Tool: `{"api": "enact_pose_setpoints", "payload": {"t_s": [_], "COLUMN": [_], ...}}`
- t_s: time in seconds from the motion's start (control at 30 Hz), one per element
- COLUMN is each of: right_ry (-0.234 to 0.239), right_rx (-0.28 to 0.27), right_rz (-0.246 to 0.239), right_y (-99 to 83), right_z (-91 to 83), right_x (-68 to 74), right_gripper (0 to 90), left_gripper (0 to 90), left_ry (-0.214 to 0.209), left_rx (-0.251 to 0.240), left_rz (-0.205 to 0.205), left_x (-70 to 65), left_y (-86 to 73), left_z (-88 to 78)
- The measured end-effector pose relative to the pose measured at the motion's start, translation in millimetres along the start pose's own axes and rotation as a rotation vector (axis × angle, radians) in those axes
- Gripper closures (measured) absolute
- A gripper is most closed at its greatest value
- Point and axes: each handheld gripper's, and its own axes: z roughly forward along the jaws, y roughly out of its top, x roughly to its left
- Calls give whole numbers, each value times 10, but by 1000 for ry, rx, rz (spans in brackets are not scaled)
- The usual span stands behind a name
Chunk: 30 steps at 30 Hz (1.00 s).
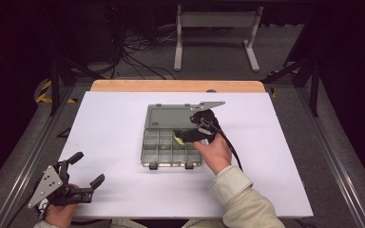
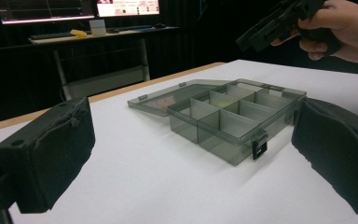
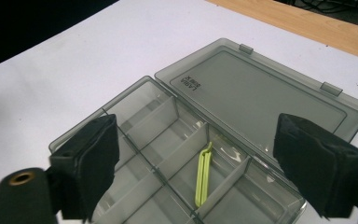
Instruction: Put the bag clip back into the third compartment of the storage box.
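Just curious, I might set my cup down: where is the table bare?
Bare: the white table left of the box, and the right side beyond the right hand-held gripper. Crowded: the middle, with the box and its open lid; the left hand-held gripper takes the near-left corner.

The organiser box [image 3: 261,98] was smoke-grey translucent plastic, smooth and glossy, with black plastic latches [image 2: 259,145]. The clip [image 3: 203,173] in it looked like smooth yellow-green plastic. The counter [image 1: 119,123] was matt white, with a bare wood edge [image 1: 176,86]. The fingers [image 3: 91,163] bore matt black, rough foam-like padding.
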Motion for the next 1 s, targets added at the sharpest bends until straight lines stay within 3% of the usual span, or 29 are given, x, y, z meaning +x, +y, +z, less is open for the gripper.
{"api": "enact_pose_setpoints", "payload": {"t_s": [0.17, 0.5, 1.0], "right_ry": [15, -14, -21], "right_rx": [-17, -52, -128], "right_rz": [0, -47, -72], "right_y": [16, 18, -138], "right_z": [-79, -285, -788], "right_x": [32, 55, 4], "right_gripper": [104, 75, 49], "left_gripper": [0, 0, 0], "left_ry": [-1, 0, 15], "left_rx": [0, 3, 5], "left_rz": [0, -1, 0], "left_x": [-1, -4, -10], "left_y": [1, -3, -7], "left_z": [2, 1, -55]}}
